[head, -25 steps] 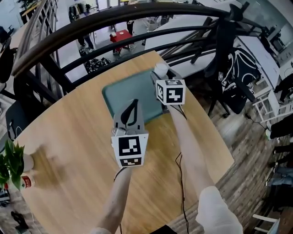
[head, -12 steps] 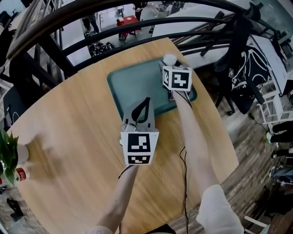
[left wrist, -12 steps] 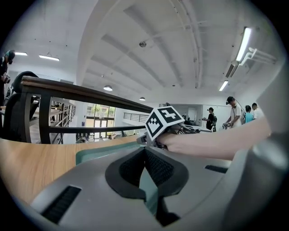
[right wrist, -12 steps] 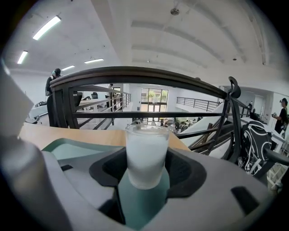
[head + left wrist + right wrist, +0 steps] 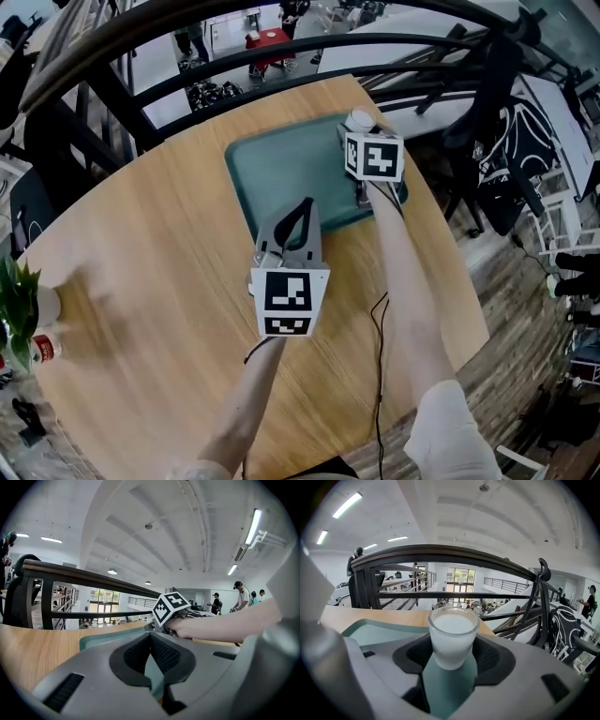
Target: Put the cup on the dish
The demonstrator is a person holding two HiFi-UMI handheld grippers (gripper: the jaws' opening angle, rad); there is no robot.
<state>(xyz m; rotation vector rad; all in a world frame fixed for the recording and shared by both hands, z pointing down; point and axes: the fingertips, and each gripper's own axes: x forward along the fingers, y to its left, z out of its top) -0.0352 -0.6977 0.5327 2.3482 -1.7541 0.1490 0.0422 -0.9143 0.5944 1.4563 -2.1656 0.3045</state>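
A small frosted glass cup [image 5: 453,637] stands upright between the fingers of my right gripper [image 5: 453,645], which is shut on it. In the head view the cup [image 5: 359,119] is at the far right corner of the teal dish [image 5: 281,178], a flat rectangular tray. The dish's teal floor [image 5: 375,632] shows right under the cup; I cannot tell whether the cup touches it. My left gripper [image 5: 303,208] hovers over the dish's near edge, shut with nothing in it. From the left gripper view [image 5: 150,637] I see the dish [image 5: 108,637] and the right hand beyond.
The dish lies on a round wooden table [image 5: 141,281]. A dark curved railing [image 5: 234,56] runs just beyond the table's far edge. A plant and a bottle [image 5: 23,337] stand at the table's left edge. To the right the floor drops away, with chairs and bags.
The head view has shifted a little, so everything sits further right in the picture. The right gripper still holds the cup at the dish's far right corner. The left gripper has barely moved.
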